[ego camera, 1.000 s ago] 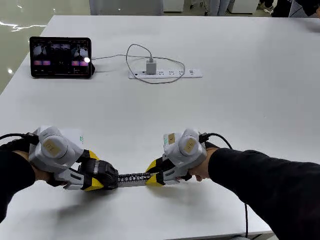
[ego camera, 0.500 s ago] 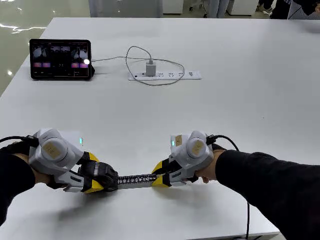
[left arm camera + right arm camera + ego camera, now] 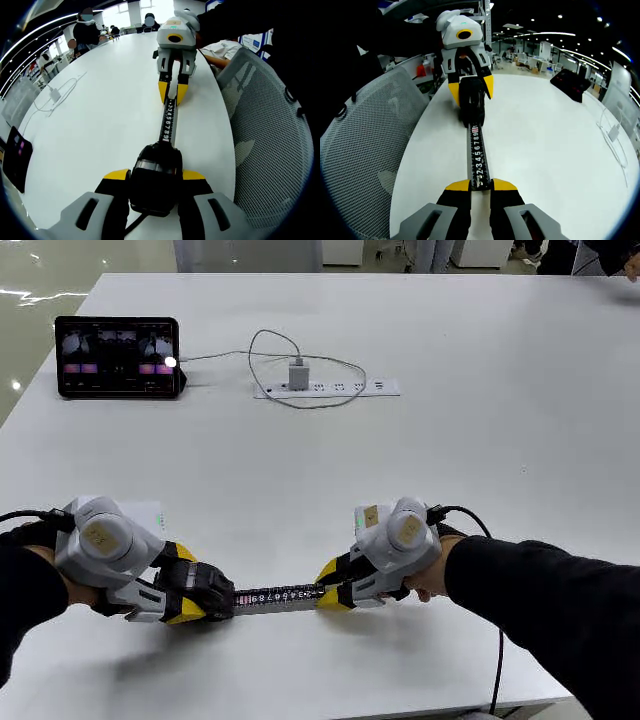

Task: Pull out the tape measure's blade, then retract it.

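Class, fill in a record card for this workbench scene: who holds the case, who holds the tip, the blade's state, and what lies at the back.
Case holder: left claw, shut on tape measure case
Tip holder: right claw, shut on the blade end
Blade state: partly drawn out, straight between the claws, numbers facing up
Back of table: tablet with lit screen; power strip with charger plugged in

The right gripper [image 3: 481, 185] hides the end of the blade [image 3: 477, 150] between its jaws.
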{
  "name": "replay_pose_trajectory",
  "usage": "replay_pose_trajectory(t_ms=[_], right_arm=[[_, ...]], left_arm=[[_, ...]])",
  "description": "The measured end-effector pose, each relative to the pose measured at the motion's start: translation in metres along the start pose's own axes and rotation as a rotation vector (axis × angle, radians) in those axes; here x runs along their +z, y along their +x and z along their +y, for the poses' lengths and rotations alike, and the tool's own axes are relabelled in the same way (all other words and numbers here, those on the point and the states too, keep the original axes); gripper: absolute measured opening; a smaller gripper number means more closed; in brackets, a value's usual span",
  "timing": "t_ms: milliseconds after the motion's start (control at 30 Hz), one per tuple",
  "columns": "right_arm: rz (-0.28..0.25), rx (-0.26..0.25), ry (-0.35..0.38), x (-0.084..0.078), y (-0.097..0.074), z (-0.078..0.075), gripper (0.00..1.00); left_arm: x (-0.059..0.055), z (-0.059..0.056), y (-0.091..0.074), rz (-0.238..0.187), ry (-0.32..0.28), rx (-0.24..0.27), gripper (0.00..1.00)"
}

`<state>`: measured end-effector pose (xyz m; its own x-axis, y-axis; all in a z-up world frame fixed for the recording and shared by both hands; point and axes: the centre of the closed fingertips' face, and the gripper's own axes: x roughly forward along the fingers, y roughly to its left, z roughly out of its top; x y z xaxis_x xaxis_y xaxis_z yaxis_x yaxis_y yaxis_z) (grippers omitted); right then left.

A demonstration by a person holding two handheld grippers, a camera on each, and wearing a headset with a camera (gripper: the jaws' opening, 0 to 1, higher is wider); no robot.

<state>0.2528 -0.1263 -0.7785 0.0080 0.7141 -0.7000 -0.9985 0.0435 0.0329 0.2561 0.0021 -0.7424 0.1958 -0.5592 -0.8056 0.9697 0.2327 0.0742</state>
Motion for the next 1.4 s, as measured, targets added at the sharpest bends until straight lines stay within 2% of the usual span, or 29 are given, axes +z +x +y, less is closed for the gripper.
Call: replay_pose_trajectory(t_ms=[567,1400], right_arm=[[0.005,-0.01,0.004,-0.011,-0.012,-0.002,0.1],[0.013,-0.017,0.007,-0.022,-0.025,-0.003,0.1]], left_arm=[[-0.003,0.002,0.002,0.002,0.005,0.0,0.32],[-0.002,0.0,0.002,0.006,0.01,0.002,0.32]])
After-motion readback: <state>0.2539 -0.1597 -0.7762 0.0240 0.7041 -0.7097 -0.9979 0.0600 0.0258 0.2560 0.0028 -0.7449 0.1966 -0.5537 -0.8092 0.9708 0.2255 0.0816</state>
